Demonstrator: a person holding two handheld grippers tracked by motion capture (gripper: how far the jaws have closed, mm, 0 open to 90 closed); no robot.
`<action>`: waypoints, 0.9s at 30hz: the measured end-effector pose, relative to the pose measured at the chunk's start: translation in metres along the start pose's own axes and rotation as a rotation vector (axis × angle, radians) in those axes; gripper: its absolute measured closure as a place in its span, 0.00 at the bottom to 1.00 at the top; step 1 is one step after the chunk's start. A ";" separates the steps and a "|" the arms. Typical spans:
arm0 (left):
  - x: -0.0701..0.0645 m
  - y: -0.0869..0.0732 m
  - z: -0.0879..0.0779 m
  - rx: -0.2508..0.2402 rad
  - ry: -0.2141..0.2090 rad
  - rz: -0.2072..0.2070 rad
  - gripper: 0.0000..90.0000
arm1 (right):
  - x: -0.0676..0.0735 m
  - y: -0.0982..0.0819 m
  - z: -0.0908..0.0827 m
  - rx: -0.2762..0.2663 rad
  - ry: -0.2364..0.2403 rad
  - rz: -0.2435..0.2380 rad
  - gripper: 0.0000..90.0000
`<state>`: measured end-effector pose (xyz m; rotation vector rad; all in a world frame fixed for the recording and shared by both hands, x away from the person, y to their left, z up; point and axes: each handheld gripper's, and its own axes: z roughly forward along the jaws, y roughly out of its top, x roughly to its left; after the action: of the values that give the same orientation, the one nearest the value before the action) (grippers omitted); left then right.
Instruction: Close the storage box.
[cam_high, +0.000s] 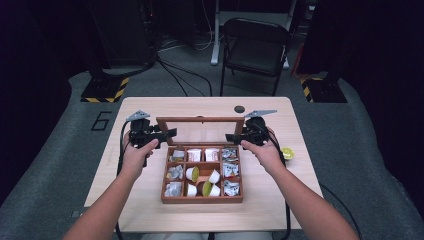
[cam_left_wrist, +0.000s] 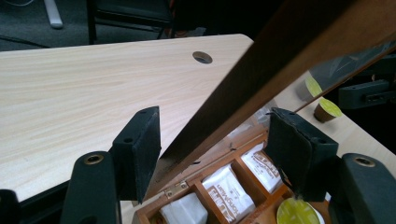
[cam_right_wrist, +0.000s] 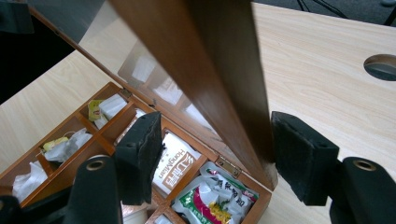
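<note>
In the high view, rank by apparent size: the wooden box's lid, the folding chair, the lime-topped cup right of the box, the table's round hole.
1. folding chair, though it stands farther off
2. lid
3. and 4. lime-topped cup and round hole: too alike to rank

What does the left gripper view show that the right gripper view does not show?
The left gripper view shows a yellow-lidded pod loose on the table and another pod in the box. The right gripper view shows a green and red packet and the compartments with crumpled sachets. Both views show the wooden lid frame between the jaws, a hinge, and the table hole.
</note>
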<state>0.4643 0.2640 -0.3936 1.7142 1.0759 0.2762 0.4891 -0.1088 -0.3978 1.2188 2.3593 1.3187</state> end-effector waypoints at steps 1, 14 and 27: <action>-0.001 0.000 -0.002 0.004 -0.004 0.001 0.39 | 0.002 0.000 -0.002 0.004 -0.003 -0.001 0.39; -0.012 -0.003 -0.018 0.038 -0.026 0.051 0.38 | 0.014 0.000 -0.019 -0.012 0.018 -0.030 0.40; -0.023 -0.008 -0.035 0.054 -0.045 0.095 0.38 | 0.026 -0.006 -0.037 -0.019 0.029 -0.053 0.42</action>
<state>0.4251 0.2693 -0.3785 1.8145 0.9789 0.2691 0.4502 -0.1147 -0.3743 1.1312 2.3766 1.3476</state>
